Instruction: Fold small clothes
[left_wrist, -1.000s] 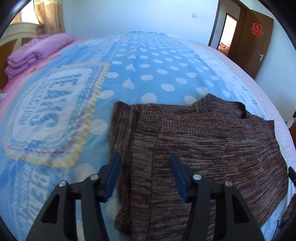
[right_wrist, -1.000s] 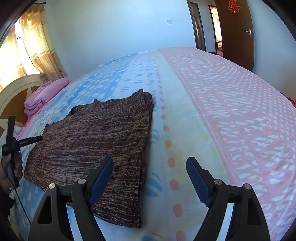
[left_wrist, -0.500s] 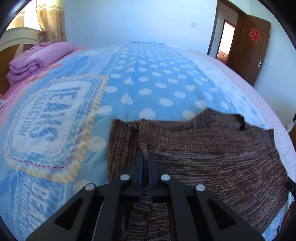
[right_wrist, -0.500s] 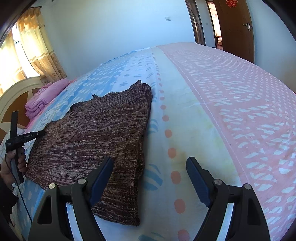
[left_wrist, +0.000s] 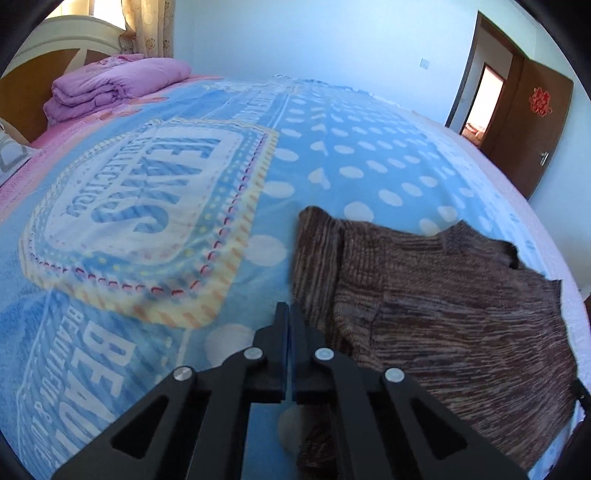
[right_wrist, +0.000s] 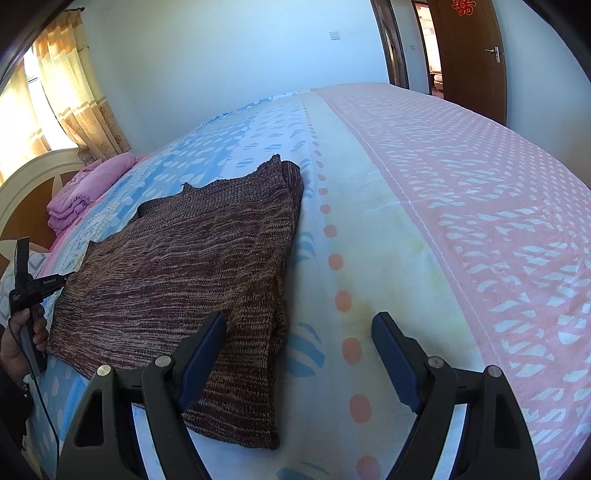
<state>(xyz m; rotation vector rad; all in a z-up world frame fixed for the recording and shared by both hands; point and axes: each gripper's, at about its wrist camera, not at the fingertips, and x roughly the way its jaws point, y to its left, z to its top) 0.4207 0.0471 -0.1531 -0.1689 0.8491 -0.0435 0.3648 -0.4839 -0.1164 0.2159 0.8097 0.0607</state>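
Sweater (left_wrist: 436, 317), brown marled ribbed knit, lies flat on your fleecy printed blanket (left_wrist: 155, 206); your left gripper (left_wrist: 290, 314) is pinched closed at its edge, right gripper (right_wrist: 299, 354) gapes wide.

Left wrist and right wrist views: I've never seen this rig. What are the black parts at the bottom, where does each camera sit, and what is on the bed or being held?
There is no robot. A person holds a hand tool in each hand, and each tool has a wide-angle camera looking along its jaws. The left wrist view shows the left gripper with its jaws shut at the edge of a brown knitted sweater that lies on the blanket. I cannot tell whether any cloth is pinched. The right wrist view shows the right gripper with its jaws open and empty, at the sweater's other side. A folded pink quilt lies near the headboard.
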